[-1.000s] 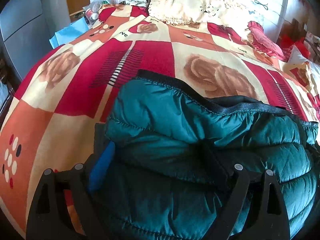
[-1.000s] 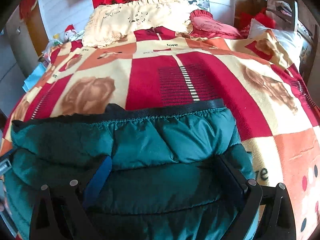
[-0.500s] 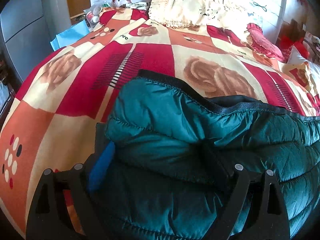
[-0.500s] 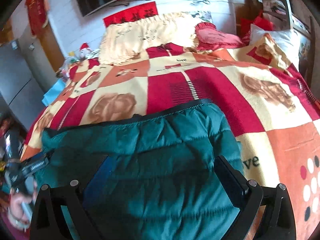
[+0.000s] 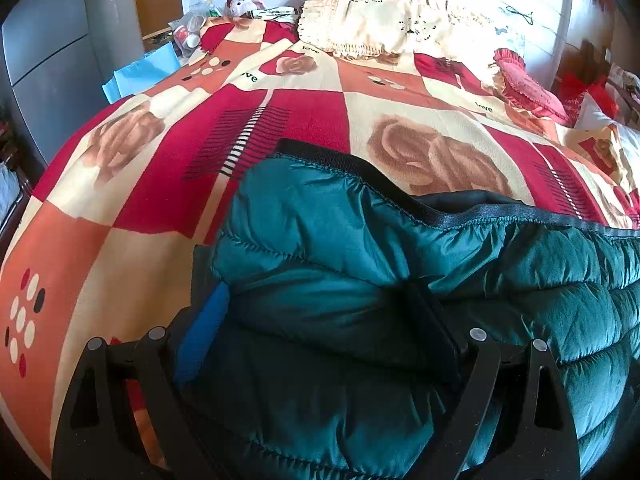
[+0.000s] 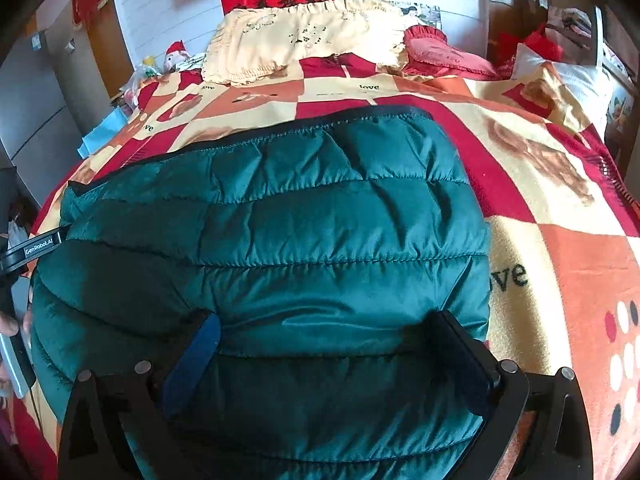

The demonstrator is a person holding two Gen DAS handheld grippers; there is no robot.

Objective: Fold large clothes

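A teal quilted puffer jacket (image 5: 360, 280) with black trim lies folded on the patterned bed blanket (image 5: 120, 240). My left gripper (image 5: 316, 300) stands open and wide, its fingers straddling the jacket's puffed left end, with fabric filling the gap between them. In the right wrist view the jacket (image 6: 280, 240) lies flat and rectangular. My right gripper (image 6: 328, 332) is open too, its fingertips resting at the jacket's near edge. The left gripper's body (image 6: 24, 248) and a hand (image 6: 8, 324) show at the jacket's left side.
The red, orange and cream blanket (image 6: 560, 240) covers the whole bed. A cream frilled pillow (image 6: 304, 36) and a red pillow (image 6: 440, 52) lie at the head. A grey cabinet (image 5: 48, 60), a blue bag (image 5: 140, 72) and a plush toy (image 5: 244, 0) stand beyond the left edge.
The right gripper has drawn back from the jacket, so much more of its flat top shows. The left gripper and its end of the jacket have kept still.
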